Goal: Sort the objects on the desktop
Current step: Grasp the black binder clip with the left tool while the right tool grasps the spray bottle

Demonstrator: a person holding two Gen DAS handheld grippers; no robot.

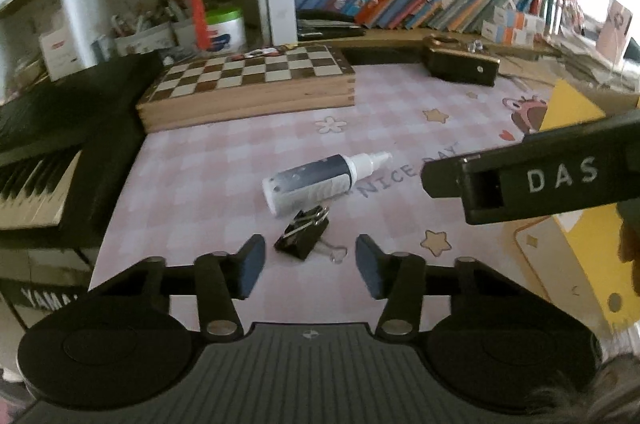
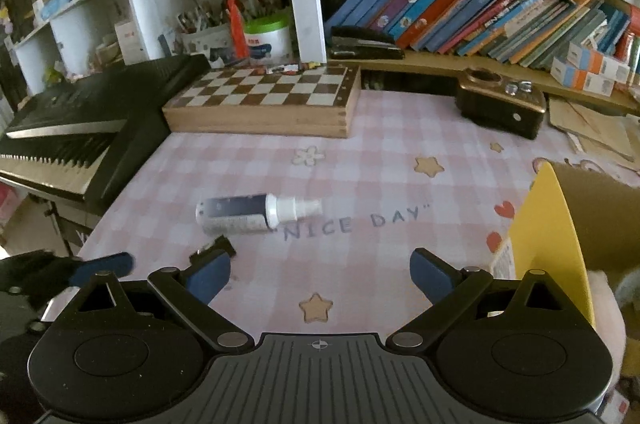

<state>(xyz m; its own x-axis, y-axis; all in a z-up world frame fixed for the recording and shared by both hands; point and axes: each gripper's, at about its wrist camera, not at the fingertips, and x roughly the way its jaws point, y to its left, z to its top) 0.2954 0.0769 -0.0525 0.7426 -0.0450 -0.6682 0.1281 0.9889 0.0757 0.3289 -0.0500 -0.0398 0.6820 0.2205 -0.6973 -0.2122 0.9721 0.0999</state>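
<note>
A black binder clip [image 1: 303, 234] lies on the pink checked desk mat [image 1: 224, 176], just ahead of my left gripper [image 1: 310, 264]. The jaws stand partly open and the pads do not touch the clip. Right behind the clip a small spray bottle [image 1: 316, 180] with a white nozzle lies on its side. My right gripper [image 2: 320, 276] hangs wide open over the mat with nothing between its fingers. In the right wrist view the bottle [image 2: 248, 212] lies ahead to the left, and the clip [image 2: 216, 248] is half hidden behind the left finger. One right-gripper finger [image 1: 520, 180] reaches in from the right.
A wooden chessboard box [image 1: 248, 84] stands at the back. A black keyboard [image 1: 52, 152] lines the left edge. A dark box with gold trim [image 1: 460, 64] sits back right. A yellow carton [image 2: 548, 244] stands at the right. Books and a stapler [image 2: 364, 44] fill the shelf.
</note>
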